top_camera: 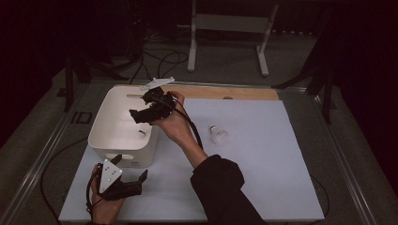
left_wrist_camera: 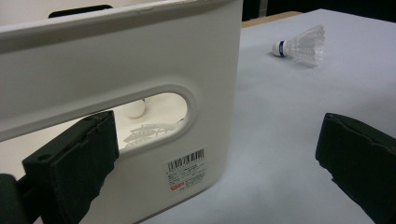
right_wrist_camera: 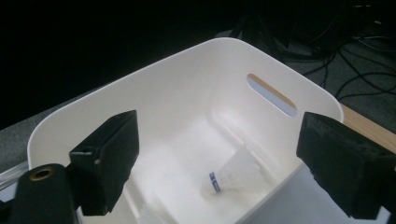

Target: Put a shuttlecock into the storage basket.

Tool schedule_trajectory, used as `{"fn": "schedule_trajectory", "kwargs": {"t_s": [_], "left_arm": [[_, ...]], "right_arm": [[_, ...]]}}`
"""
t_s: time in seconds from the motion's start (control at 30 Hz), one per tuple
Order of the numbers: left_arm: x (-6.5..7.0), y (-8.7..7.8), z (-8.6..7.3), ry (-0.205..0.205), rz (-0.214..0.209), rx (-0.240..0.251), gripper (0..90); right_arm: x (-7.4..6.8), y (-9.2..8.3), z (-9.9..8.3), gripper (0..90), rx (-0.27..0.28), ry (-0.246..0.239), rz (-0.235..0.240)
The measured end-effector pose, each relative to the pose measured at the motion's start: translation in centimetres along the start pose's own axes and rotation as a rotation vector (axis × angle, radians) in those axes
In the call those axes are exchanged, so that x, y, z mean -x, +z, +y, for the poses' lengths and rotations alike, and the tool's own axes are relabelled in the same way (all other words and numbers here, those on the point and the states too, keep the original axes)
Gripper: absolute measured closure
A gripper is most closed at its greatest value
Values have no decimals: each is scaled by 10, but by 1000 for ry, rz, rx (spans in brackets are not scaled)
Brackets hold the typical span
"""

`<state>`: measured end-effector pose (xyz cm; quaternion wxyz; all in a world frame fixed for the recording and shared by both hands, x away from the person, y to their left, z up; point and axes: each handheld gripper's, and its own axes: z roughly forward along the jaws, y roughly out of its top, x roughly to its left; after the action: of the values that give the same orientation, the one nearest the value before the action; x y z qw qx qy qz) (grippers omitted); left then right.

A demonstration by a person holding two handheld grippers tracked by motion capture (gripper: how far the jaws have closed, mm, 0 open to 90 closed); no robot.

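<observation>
1. Right, the right gripper [top_camera: 141, 114] hangs over the white bin [top_camera: 105, 123] with its jaws spread wide and nothing between them — a shuttlecock [right_wrist_camera: 229, 179] lies on the bin floor below, just inside the near wall.
2. That shuttlecock looks blurred in the right gripper view; its cork end with the blue band points toward the camera and its skirt fans away, long axis slanting across the bin floor, so I judge it lies tipped over rather than upright.
3. Risk one: the light shuttlecock could bounce or roll, though the high walls should contain it.
4. Second shuttlecock [top_camera: 218, 135] lies on its side on the pale tabletop [top_camera: 263, 154], well right of the bin — cork end pointing toward the bin, skirt away.
5. Risk two: a pinch on the feather skirt would crush it; the cork is the safer hold.
6. Left gripper [top_camera: 129, 178] rests beside the bin's near wall, jaws apart, holding nothing — a nudge there could shift the bin.
</observation>
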<state>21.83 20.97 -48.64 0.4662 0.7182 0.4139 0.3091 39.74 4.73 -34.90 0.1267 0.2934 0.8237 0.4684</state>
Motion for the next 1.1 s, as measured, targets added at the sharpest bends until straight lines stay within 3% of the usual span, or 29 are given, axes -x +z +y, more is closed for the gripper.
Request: {"fn": "schedule_trajectory", "kwargs": {"t_s": [1.1], "left_arm": [[0, 1, 0, 0, 1, -3, 1]], "right_arm": [[22, -31, -9, 116, 20, -19, -60]]}}
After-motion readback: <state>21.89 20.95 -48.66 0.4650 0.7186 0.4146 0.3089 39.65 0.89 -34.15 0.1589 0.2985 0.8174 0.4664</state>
